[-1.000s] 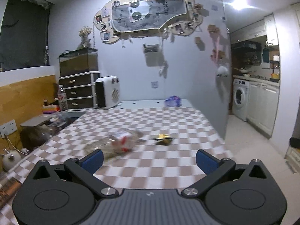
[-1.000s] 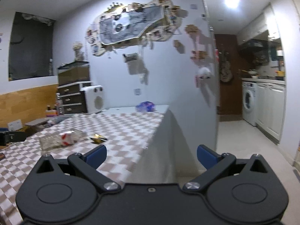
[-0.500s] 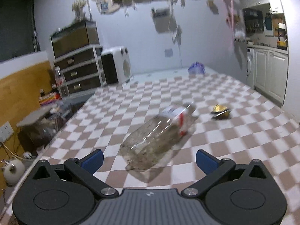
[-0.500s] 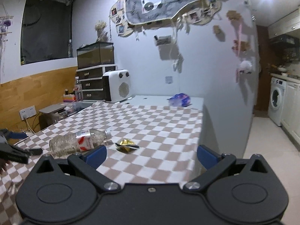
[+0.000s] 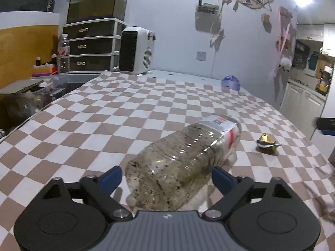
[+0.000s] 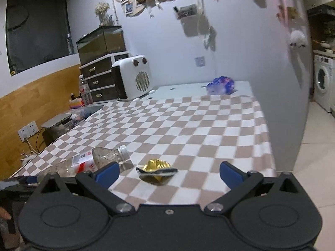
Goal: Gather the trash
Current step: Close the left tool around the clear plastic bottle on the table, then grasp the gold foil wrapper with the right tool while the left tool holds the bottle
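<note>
A clear plastic bottle (image 5: 184, 156) with a red and white label lies on its side on the checkered tablecloth (image 5: 125, 121), dirty inside, cap end away from me. My left gripper (image 5: 165, 175) has its jaws closing around the bottle's base; a small gap still shows beside the left pad (image 5: 111, 177). A crumpled gold wrapper (image 6: 156, 170) lies to the right of the bottle (image 6: 98, 159). My right gripper (image 6: 169, 171) is open wide just in front of the wrapper, which sits between the lines of its fingers without touching them.
A white fan heater (image 5: 136, 50) and a blue plastic bag (image 5: 230, 82) stand at the table's far end by the wall. Drawers (image 5: 92, 46) and clutter fill the left side. The table's right edge drops to a tiled floor with a washing machine (image 6: 323, 83).
Both grippers came forward and lower over the table. The bottle now sits between the left fingers, which have narrowed. The right gripper swung in over the table to the gold wrapper.
</note>
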Demonstrator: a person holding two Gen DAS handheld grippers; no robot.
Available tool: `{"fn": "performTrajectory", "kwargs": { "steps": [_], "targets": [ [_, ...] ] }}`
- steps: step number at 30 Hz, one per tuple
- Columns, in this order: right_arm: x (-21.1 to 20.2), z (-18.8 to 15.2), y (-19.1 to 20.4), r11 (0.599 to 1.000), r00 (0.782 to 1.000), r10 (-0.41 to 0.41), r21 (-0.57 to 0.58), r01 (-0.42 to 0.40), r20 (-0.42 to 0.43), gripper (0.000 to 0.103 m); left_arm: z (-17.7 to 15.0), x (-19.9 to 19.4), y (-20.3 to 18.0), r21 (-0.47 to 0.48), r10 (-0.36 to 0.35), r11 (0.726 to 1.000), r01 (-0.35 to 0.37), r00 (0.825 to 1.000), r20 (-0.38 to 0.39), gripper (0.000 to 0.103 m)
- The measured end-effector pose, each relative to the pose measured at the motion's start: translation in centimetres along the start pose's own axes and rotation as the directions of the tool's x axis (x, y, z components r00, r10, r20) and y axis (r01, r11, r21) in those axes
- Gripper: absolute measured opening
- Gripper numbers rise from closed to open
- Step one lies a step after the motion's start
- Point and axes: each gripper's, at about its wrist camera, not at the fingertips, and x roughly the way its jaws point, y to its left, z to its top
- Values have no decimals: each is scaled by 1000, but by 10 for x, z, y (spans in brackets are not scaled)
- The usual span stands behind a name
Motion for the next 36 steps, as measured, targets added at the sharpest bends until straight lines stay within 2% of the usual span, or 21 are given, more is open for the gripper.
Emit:
{"fn": "performTrajectory", "kwargs": {
  "steps": [2,4,6,8,12,17,21,24,26,30,33,36],
  "targets": [
    [18,3,2,1000,1000,3,-11,-3,0,101,0,-2,1,-4,-12,1000,12,1000,10,83],
    [39,6,5,1000,1000,-1,-28,1,-11,94,-1,-5,-2,2,-8,1000,8,1000,21,82],
    [57,7,8,999,1000,5,-51,-6,-22,90,-3,-9,-6,3,-18,1000,18,1000,0,81],
    [74,10,12,997,999,11,-74,-13,-32,82,-8,-16,-12,22,-68,997,69,997,-24,71],
    [100,14,9,997,997,49,-52,-52,-60,56,-15,-27,-24,66,-109,992,112,993,-46,66],
    [127,14,2,996,992,92,-8,-93,-89,48,-19,-31,-33,96,-156,982,161,986,-57,63],
    [138,2,3,994,982,107,-8,-109,-154,37,-21,-36,-37,111,-196,973,201,979,-54,62],
    [133,-5,10,992,978,95,-69,-109,-186,34,-22,-38,-39,121,-203,971,208,978,-50,61],
    [130,-1,9,995,981,68,-59,-80,-184,31,-22,-36,-39,121,-201,971,207,978,-57,61],
    [124,13,-2,999,993,35,26,-32,-113,33,-24,-34,-41,144,-196,969,203,979,-62,61],
    [125,19,4,998,993,59,27,-56,-103,33,-25,-38,-42,153,-231,960,236,972,-53,61],
    [134,25,16,999,995,50,10,-49,-90,34,-26,-41,-44,164,-265,949,269,963,-46,61]
  ]
}}
